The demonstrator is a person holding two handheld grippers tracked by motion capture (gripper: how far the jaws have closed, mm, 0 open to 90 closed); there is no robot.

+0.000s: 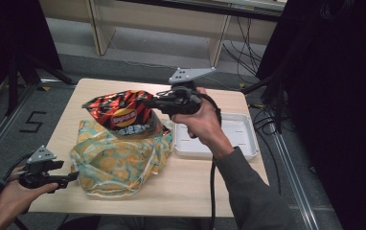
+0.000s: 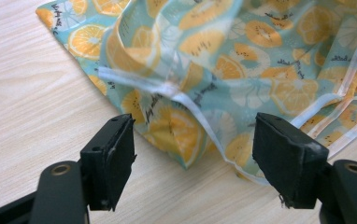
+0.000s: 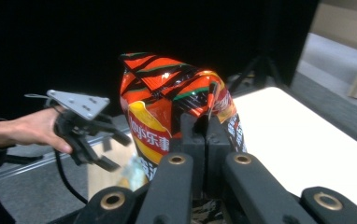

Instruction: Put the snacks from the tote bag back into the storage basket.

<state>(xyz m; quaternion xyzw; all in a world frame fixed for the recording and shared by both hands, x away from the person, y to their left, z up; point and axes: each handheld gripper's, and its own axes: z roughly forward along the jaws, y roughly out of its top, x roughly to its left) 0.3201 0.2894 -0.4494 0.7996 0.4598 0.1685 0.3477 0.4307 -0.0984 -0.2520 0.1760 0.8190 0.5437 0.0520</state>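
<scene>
A red and black crisp bag hangs above the table, pinched at its right edge by my right gripper, which is shut on it. In the right gripper view the crisp bag rises just behind the closed jaws of my right gripper. Under it lies a teal cloth bag with an orange-slice print. My left gripper is open at the cloth bag's left edge. In the left gripper view the cloth bag and its white strap lie between and beyond the spread jaws of my left gripper.
A white tray sits on the right side of the wooden table, beside the cloth bag. Black curtains, cables and tripod legs surround the table. Grey floor with a taped number lies to the left.
</scene>
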